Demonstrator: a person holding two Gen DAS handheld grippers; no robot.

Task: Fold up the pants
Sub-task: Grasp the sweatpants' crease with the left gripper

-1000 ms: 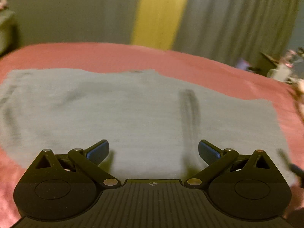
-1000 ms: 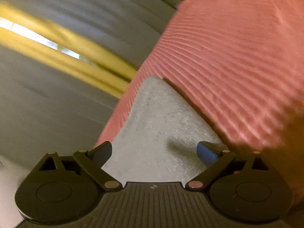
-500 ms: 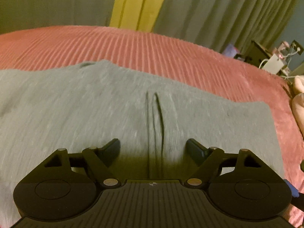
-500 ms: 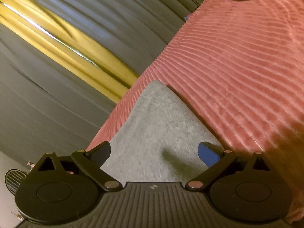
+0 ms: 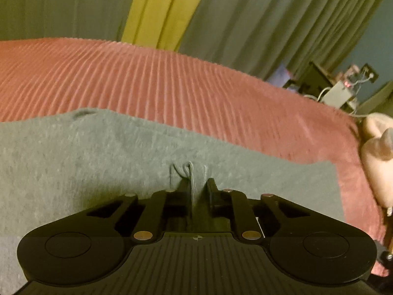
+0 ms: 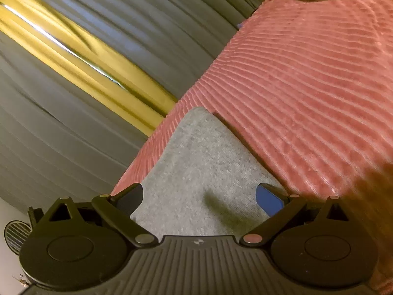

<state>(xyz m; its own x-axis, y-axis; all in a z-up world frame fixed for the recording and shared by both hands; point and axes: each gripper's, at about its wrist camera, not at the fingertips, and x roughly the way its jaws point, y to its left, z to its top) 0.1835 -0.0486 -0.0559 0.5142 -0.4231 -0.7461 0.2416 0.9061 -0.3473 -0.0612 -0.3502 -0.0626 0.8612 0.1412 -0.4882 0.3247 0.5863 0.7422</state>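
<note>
Grey pants lie spread flat on a ribbed pink bedspread. In the left wrist view my left gripper is shut on a pinched fold of the grey fabric, which bunches up into a small ridge between the fingertips. In the right wrist view a corner of the grey pants points away over the bedspread. My right gripper hovers just above that corner, open, with only flat fabric below its blue pads.
Grey curtains with a yellow strip hang behind the bed. A person's hand shows at the right edge of the left wrist view. Cables and small devices stand beyond the bed's far right corner.
My left gripper moved forward over the pants and went from wide open to shut, pinching up a fold of fabric. My right gripper stayed open over the corner, rolling slightly.
</note>
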